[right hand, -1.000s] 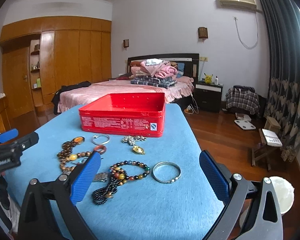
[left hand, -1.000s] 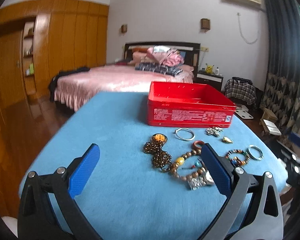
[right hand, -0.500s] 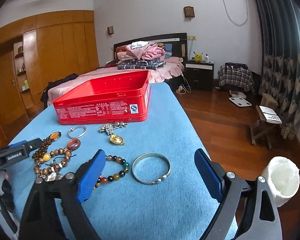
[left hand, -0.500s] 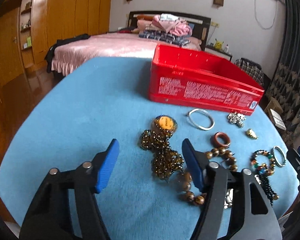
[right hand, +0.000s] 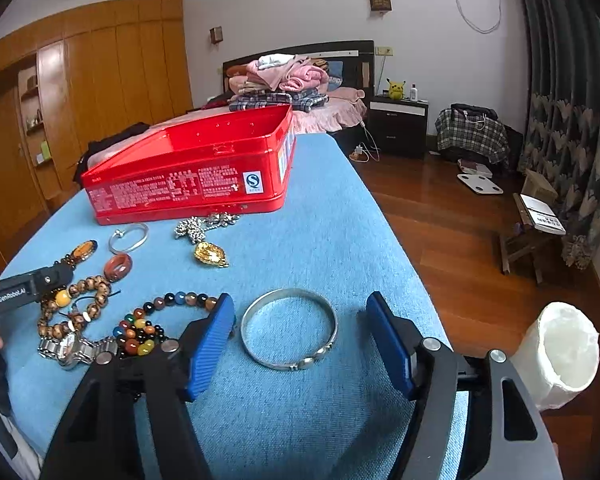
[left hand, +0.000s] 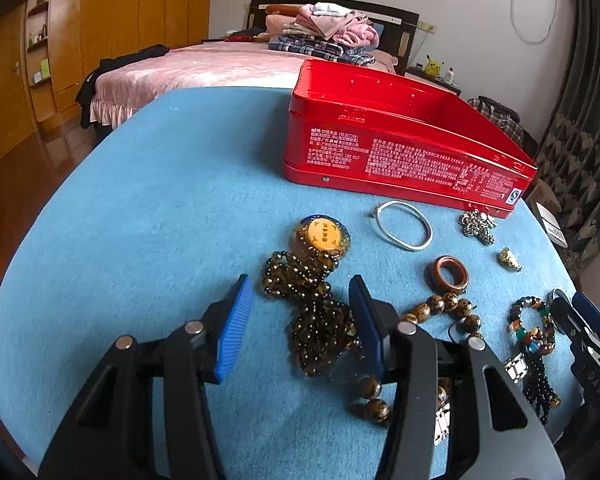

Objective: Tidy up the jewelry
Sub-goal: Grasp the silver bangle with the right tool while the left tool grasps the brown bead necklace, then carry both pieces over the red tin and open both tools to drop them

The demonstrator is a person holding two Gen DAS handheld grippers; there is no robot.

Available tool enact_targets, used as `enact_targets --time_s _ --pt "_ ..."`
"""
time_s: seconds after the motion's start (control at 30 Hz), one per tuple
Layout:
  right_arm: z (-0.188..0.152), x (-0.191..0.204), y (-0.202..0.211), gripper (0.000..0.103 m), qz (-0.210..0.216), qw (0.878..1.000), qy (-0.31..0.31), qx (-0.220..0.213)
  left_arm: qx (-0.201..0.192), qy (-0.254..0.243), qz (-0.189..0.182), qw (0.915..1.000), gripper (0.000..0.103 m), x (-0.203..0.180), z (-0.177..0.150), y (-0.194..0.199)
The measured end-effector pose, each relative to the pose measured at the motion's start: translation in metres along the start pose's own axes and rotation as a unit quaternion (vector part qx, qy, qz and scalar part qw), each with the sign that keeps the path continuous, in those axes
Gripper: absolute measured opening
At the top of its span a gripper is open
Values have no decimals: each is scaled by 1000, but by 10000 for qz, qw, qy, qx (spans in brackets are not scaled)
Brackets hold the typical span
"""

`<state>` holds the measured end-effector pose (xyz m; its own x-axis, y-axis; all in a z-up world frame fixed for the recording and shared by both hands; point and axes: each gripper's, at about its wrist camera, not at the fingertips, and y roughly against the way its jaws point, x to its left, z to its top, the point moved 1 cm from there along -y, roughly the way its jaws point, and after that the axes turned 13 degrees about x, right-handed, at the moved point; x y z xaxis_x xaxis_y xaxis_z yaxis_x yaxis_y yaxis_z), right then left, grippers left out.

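Note:
Jewelry lies on a blue tablecloth (left hand: 160,208) in front of an open red tin box (left hand: 400,148). My left gripper (left hand: 300,300) is open, its fingers either side of a dark brown bead necklace (left hand: 312,312) with an orange pendant (left hand: 322,236). My right gripper (right hand: 300,320) is open around a silver bangle (right hand: 288,328), fingers apart from it. The red box also shows in the right wrist view (right hand: 192,176).
A thin silver ring bangle (left hand: 402,230), a brown ring (left hand: 448,276), a silver cluster (left hand: 476,224), a gold pendant (right hand: 210,254), coloured bead bracelets (right hand: 160,320) and a watch (right hand: 72,350) lie around. The table's right edge drops to a wooden floor with a white bin (right hand: 564,356).
Both grippers have moved forward and lower over the table. The left gripper's fingers have narrowed around the dark bead necklace. The right gripper now frames the silver bangle.

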<state>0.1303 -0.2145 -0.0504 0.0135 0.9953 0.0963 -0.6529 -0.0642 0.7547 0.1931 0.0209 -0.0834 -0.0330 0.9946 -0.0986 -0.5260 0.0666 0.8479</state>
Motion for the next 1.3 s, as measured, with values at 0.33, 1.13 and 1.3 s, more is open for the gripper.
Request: enact_targets --time_s 0.33,1.13,1.3 --pt "-9 2 -1 58 -157 9991 387 -119 4 -79 102 9999 32 -8 4 -4" --pt "40 30 44 48 284 9963 679 -455 -950 304 -567 9934 14 8 10 47" --pt "73 36 42 48 441 9958 572 -568 -1223 257 -697 9897 14 5 31 60"
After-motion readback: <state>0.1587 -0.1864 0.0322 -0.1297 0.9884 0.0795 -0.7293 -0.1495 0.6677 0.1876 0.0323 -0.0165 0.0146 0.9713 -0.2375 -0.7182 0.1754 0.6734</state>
